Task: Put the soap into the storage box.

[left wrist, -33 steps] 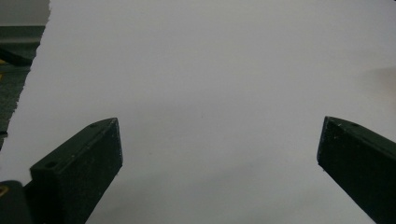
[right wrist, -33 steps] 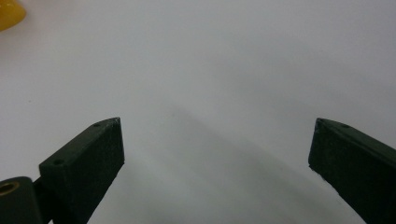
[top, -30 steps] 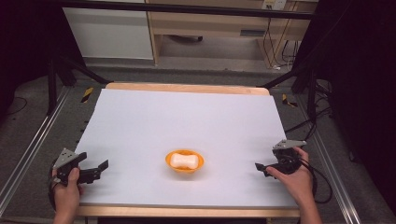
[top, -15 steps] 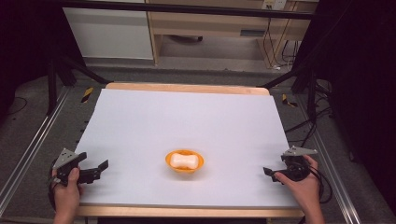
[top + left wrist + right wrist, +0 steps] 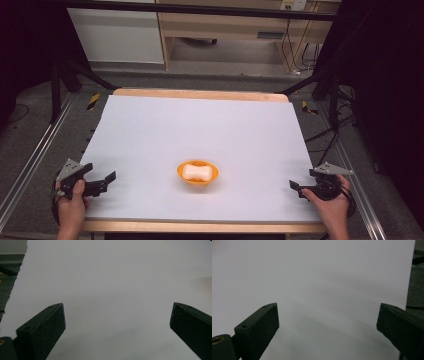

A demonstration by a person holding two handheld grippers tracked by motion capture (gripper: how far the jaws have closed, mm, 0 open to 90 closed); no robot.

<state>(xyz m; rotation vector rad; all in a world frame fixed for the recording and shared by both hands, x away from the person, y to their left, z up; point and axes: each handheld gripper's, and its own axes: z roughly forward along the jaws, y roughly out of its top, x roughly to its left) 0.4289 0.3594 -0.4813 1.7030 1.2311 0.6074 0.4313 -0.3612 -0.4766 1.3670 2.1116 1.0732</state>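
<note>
A white table (image 5: 200, 125) was seen from above, with an orange bowl (image 5: 198, 172) near the middle of its front half. Inside the bowl lay a pale, bone-shaped object (image 5: 195, 172) (too small to identify for certain). The left gripper (image 5: 102, 180) rested at the table's front left edge, held in a hand (image 5: 71, 207), its jaws spread wide and empty. The right gripper (image 5: 297, 186) sat at the front right edge in the other hand (image 5: 332, 207), jaws likewise apart and holding nothing. Both were well apart from the bowl. In each gripper view, two black jaws framed bare white tabletop.

The likely step was reaching in toward the bowl. To do it well, one gripper probably should steady the bowl's rim while the other came down over the pale object's narrow middle, jaws kept wide until they straddled it, so the light bowl would not slide or tip.
</note>
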